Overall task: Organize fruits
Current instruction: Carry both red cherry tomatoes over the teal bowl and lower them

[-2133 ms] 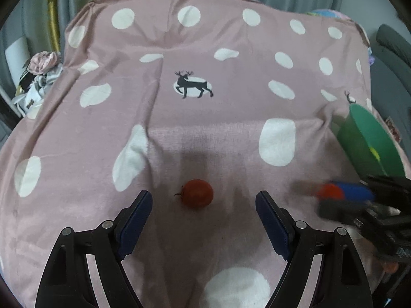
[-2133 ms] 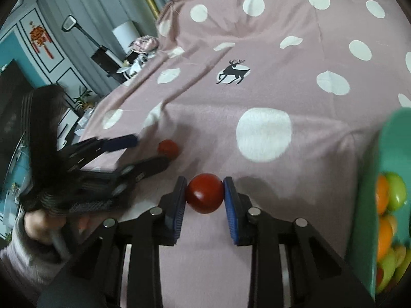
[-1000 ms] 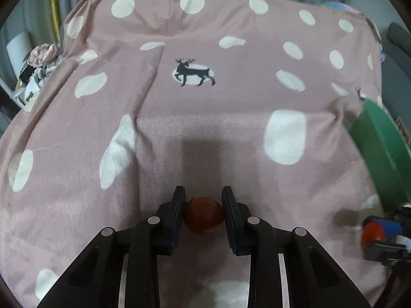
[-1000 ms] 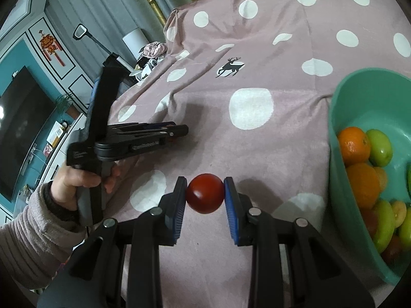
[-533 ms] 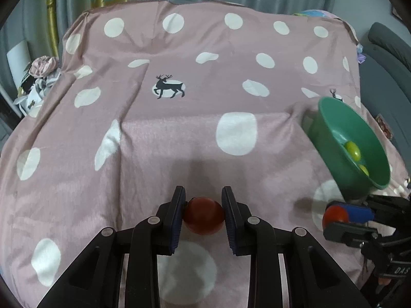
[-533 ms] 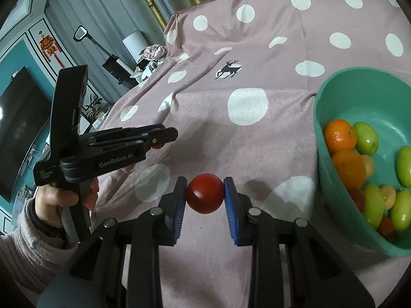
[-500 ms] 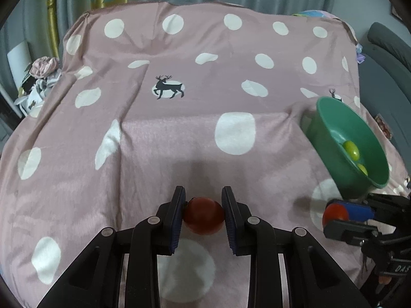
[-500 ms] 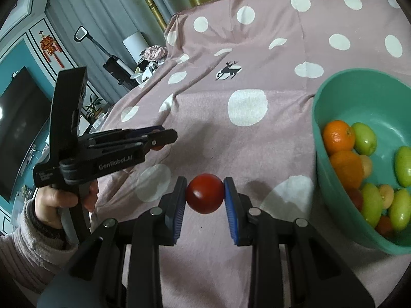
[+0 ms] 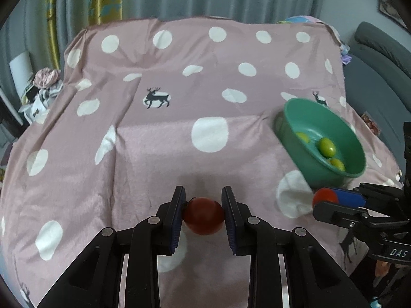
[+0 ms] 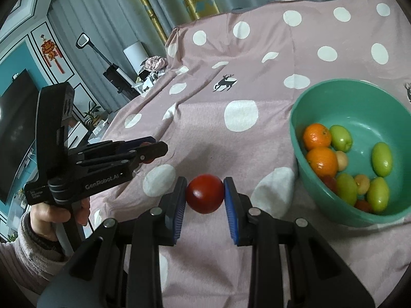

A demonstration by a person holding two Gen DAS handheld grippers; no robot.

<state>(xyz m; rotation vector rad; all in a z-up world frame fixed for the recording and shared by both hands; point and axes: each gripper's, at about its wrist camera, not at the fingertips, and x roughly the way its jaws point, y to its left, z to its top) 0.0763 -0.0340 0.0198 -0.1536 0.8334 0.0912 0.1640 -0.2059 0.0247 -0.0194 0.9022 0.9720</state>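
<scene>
My left gripper (image 9: pixel 203 215) is shut on a red tomato (image 9: pixel 203 217) and holds it above the pink spotted cloth (image 9: pixel 154 141). My right gripper (image 10: pixel 205 197) is shut on a second red tomato (image 10: pixel 204 193), held above the cloth left of the green bowl (image 10: pixel 334 95). The bowl holds two oranges (image 10: pixel 317 134), several green fruits and small red and peach ones. In the left wrist view the bowl (image 9: pixel 303 118) sits to the right, with the right gripper (image 9: pixel 334 200) and its tomato in front of it. The left gripper (image 10: pixel 151 151) shows at the left of the right wrist view.
The cloth covers a table with a deer print (image 9: pixel 156 98) near the middle. Grey curtains hang behind. A grey sofa (image 9: pixel 377 59) stands at the right. Clutter and a white lamp (image 10: pixel 136 54) stand beyond the table's left edge.
The left gripper closed on the tomato that lay on the cloth and lifted it. Both grippers rose and drew back, and the bowl came further into view on the right.
</scene>
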